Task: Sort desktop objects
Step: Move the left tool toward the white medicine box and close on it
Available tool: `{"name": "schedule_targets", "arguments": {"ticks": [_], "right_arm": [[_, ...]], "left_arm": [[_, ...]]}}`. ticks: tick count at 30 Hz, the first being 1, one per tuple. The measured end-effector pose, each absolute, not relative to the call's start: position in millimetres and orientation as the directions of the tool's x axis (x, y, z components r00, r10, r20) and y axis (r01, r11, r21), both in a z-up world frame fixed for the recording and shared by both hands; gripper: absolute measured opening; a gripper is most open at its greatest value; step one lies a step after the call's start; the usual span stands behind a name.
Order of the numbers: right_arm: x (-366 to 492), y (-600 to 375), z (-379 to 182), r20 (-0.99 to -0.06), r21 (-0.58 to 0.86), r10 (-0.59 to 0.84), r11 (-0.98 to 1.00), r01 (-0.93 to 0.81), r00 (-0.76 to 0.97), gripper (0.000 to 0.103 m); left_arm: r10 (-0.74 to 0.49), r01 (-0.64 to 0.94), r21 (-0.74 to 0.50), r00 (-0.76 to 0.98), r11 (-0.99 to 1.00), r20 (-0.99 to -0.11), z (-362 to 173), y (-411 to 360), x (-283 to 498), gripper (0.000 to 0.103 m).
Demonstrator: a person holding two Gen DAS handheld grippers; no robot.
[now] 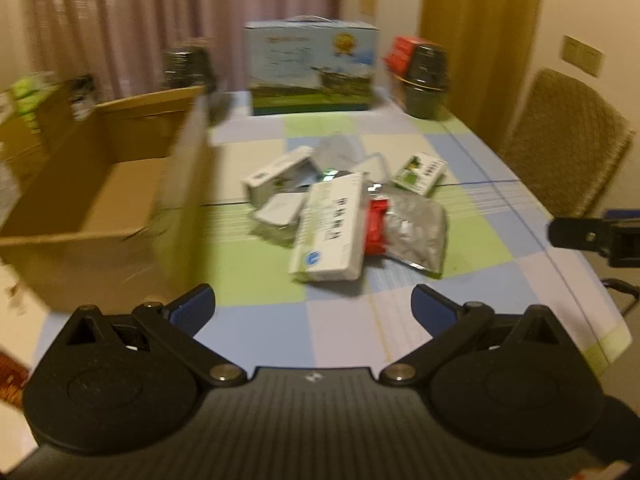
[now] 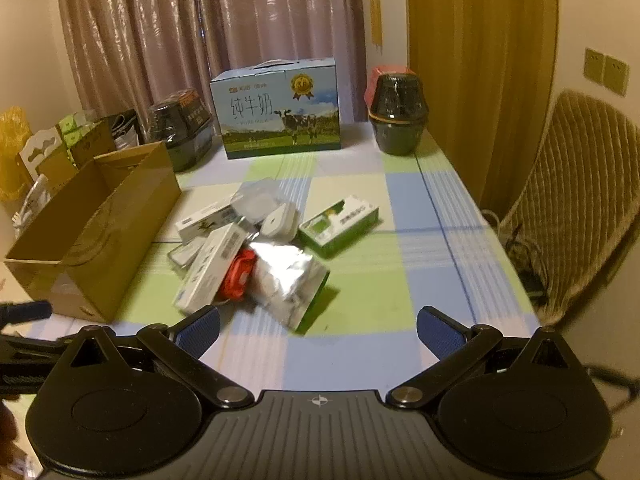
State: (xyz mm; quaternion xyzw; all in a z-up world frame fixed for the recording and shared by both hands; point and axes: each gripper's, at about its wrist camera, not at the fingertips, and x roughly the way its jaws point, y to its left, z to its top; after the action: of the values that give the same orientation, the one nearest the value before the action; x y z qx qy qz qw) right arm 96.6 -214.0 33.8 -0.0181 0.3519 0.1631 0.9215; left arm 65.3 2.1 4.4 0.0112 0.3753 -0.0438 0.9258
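Pink curtains hang behind a table covered in a checked cloth of green, blue and lilac squares, and I work across it from the left. Along the left edge stands an open cardboard box, which looks empty and which I take as the place for sorting. Mid-table, just beside the box, lies the heap I must sort: a long white carton on its near left, a red packet tucked against it, a crumpled silver foil pouch touching that, and a green-and-white small box on the far right, slightly apart. At the back edge a milk case sits between two dark jars.

My left gripper hovers near the front edge with its jaws spread wide and nothing between them; my right gripper is likewise agape and empty.

I judge the cartons light and stiff, best pinched across their narrow sides. The pouch will likely be soft and slippery; I would take it by a crimped end.
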Motion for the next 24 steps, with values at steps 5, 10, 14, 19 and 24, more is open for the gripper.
{"name": "schedule_targets", "arguments": {"ticks": [5, 10, 14, 19, 24], "right_arm": [[125.6, -208.6, 14.6, -0.663, 0.032, 0.317, 0.917, -0.398, 0.678, 0.101], [150.5, -201.2, -7.8, -0.672, -0.018, 0.353, 0.871, -0.491, 0.651, 0.101], [164.1, -192.7, -24.0, -0.682, -0.04, 0.396, 0.82, -0.572, 0.615, 0.101], [175.4, -180.5, -42.4, -0.683, -0.1, 0.419, 0.758, -0.645, 0.599, 0.101], [185.3, -171.4, -60.9, -0.693, -0.142, 0.433, 0.703, -0.697, 0.577, 0.101]], "left_arm": [[-0.13, 0.186, 0.003, 0.698, 0.983, -0.705, -13.1, 1.1, 104.2, 0.103], [-0.142, 0.223, 0.014, 0.668, 0.975, -0.73, -38.5, 0.8, 132.9, 0.102], [-0.158, 0.237, 0.0, 0.648, 0.972, -0.745, -58.0, 0.1, 150.2, 0.096], [-0.184, 0.245, -0.03, 0.635, 0.969, -0.751, -75.0, 1.9, 167.9, 0.087], [-0.182, 0.244, -0.03, 0.628, 0.969, -0.757, -86.2, 5.3, 182.3, 0.087]]}}
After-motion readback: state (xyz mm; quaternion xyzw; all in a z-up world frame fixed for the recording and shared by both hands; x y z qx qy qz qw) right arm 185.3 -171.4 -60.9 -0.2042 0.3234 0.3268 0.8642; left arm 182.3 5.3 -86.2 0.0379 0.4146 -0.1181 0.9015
